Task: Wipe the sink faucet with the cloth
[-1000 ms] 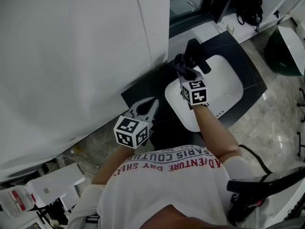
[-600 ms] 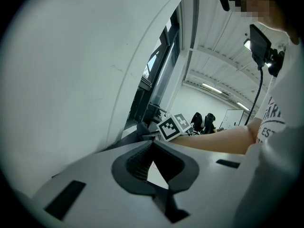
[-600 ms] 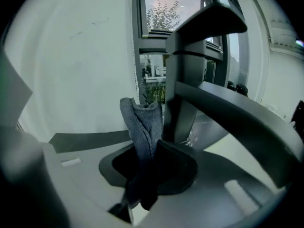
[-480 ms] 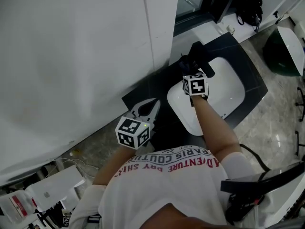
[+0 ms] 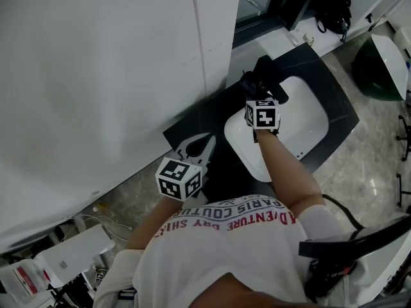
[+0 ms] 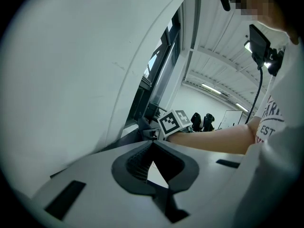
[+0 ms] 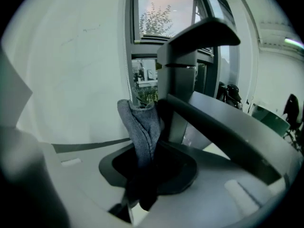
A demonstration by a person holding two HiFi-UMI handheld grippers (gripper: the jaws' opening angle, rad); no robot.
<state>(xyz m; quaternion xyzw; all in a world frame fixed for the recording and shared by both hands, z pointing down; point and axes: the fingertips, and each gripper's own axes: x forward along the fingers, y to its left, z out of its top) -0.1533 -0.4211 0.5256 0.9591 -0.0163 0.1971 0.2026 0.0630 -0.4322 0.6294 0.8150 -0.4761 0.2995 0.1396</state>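
The black faucet stands at the back rim of the white sink; up close its column and spout fill the right gripper view. My right gripper is shut on a grey cloth, which hangs out of the jaws and lies against the left side of the faucet's base. In the head view the cloth is hidden behind the gripper. My left gripper hovers over the dark countertop left of the sink, jaws shut with nothing in them. The right gripper's marker cube shows ahead in the left gripper view.
A white wall panel rises directly behind the black countertop. A window sits behind the faucet. Grey stone floor lies to the right, with a dark green bin and boxes and cables at lower left.
My right gripper has moved a little forward with the cloth, closer in against the faucet. The left gripper has stayed about where it was.
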